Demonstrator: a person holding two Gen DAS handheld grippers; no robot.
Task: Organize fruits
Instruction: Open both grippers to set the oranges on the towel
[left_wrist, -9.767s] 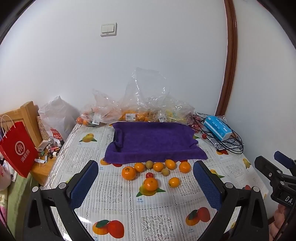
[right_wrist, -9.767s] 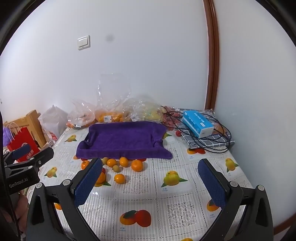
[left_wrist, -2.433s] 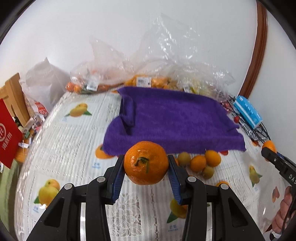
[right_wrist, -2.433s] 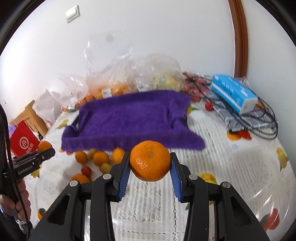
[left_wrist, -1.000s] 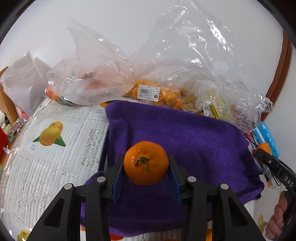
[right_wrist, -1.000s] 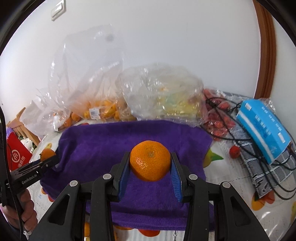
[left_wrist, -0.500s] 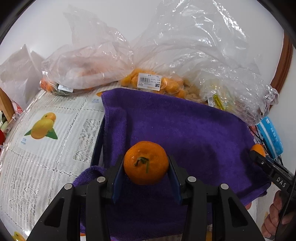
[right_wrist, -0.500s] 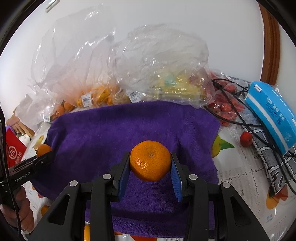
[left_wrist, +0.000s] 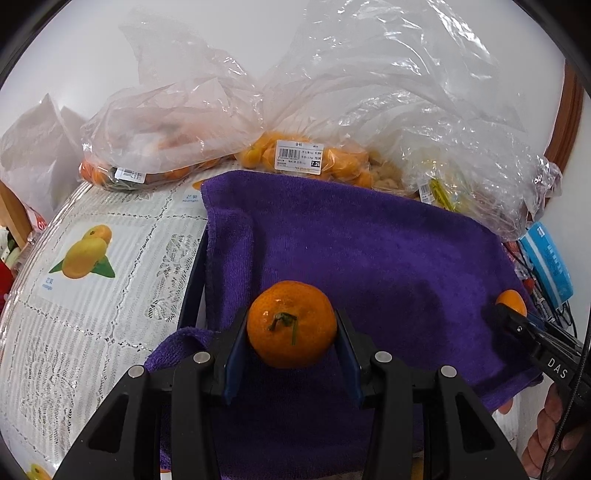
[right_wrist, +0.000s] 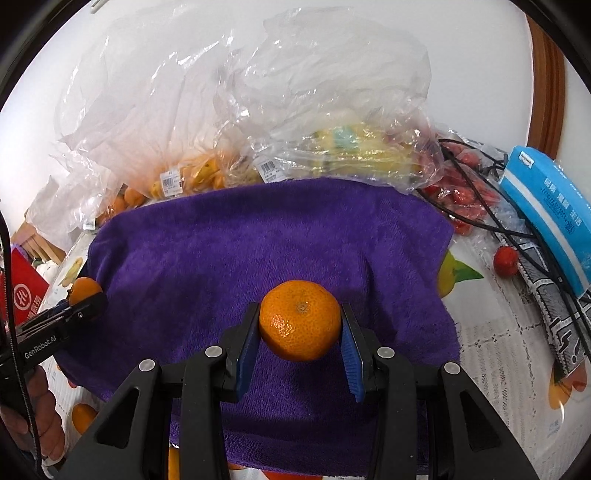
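My left gripper (left_wrist: 291, 349) is shut on an orange mandarin with a green stem (left_wrist: 291, 324) and holds it low over the left front part of the purple towel (left_wrist: 369, 258). My right gripper (right_wrist: 300, 345) is shut on a second mandarin (right_wrist: 300, 319), low over the right front part of the same towel (right_wrist: 221, 258). Each gripper shows in the other's view with its fruit: the right one (left_wrist: 511, 308) at the towel's right edge, the left one (right_wrist: 86, 293) at its left edge.
Clear plastic bags of oranges (left_wrist: 306, 157) and other fruit (right_wrist: 351, 147) lie against the wall behind the towel. A blue box (right_wrist: 550, 210), black cables (right_wrist: 491, 225) and a red fruit (right_wrist: 506, 260) sit to the right. The fruit-print tablecloth (left_wrist: 92, 258) extends left.
Both grippers have moved forward and lower over the purple towel, each still holding its mandarin. The towel now fills more of both views.
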